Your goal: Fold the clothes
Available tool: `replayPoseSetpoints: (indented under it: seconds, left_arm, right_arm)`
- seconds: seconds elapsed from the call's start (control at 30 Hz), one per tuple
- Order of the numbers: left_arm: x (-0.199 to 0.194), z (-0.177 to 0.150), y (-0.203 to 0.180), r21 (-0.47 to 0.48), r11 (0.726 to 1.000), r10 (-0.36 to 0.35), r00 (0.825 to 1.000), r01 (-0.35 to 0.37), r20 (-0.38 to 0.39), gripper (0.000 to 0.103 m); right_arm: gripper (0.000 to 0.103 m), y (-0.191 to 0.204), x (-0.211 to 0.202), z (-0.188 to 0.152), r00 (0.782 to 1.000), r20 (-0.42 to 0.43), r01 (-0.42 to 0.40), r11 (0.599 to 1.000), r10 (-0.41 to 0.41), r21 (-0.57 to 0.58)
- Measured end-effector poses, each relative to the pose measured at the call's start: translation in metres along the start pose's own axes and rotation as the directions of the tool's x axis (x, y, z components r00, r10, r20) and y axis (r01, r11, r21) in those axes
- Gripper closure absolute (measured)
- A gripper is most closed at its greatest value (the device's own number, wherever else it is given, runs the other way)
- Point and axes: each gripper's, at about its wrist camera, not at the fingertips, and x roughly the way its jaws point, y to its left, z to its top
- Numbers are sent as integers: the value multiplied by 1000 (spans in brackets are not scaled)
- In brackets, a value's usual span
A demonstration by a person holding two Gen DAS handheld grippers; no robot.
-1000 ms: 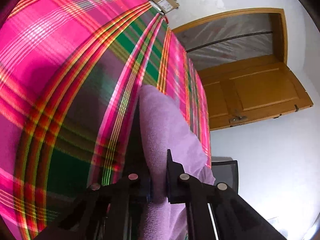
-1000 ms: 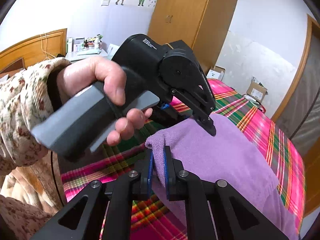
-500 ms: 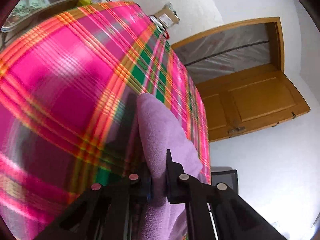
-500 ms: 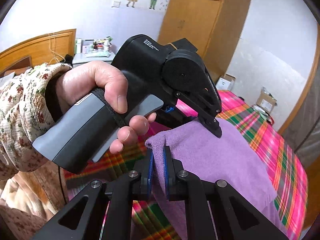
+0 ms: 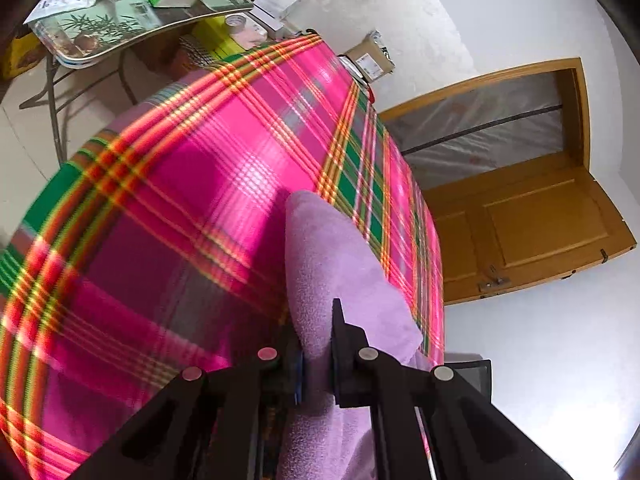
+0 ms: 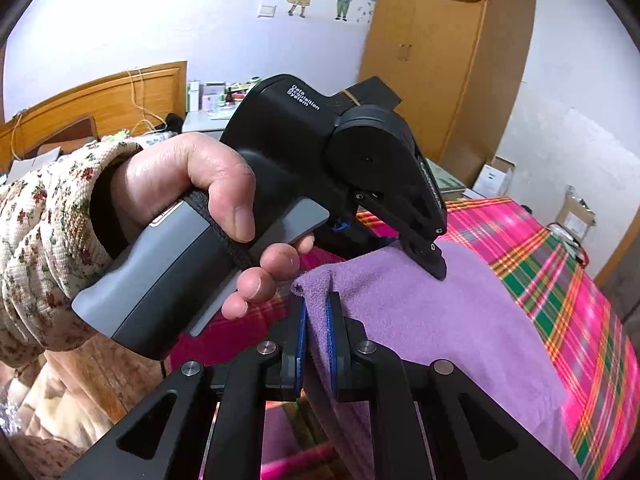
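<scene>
Your view of the purple cloth [image 6: 432,320] is partial: its lower end runs out of frame in both wrist views, and the plaid bedspread [image 5: 168,208] is motion-blurred. Your right gripper [image 6: 316,320] is clamped on one corner; your left gripper [image 5: 316,344] is pinched on the next corner, your hand [image 6: 200,196] on its handle. The cloth hangs above the bed, its long axis running away toward the door [image 5: 536,232]. A wardrobe [image 6: 444,52] stands against the wall.

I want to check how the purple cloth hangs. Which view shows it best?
The right wrist view: the purple cloth spreads broadly between both grippers above the plaid bedcover. The left wrist view shows only a narrow edge-on fold.
</scene>
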Motion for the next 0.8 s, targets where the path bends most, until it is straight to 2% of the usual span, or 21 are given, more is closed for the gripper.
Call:
replayPoseSetpoints:
  seconds: [0.2, 0.33, 0.4, 0.47, 0.63, 0.8]
  left_arm:
    - [10, -2, 11, -27, 999, 26, 999, -27, -29, 89]
    - [0, -5, 19, -55, 997, 55, 998, -56, -24, 83]
    - [-8, -6, 17, -52, 996, 73, 997, -73, -6, 82]
    - [-15, -9, 12, -49, 995, 91, 996, -90, 13, 78]
    - [-26, -20, 0, -29, 991, 130, 991, -129, 40, 72]
    - [-38, -35, -15, -16, 983, 183, 979, -183, 90, 70]
  right_arm:
    - [93, -1, 19, -1, 998, -55, -37, 999, 38, 21]
    - [91, -6, 29, -2, 993, -92, -69, 996, 74, 57]
    - [87, -10, 28, -4, 991, -102, -83, 994, 90, 71]
    - [76, -16, 22, -6, 991, -92, -90, 991, 99, 95]
    - [74, -30, 9, -11, 991, -68, -108, 982, 119, 155]
    - [73, -52, -13, -23, 995, -40, -84, 975, 94, 206]
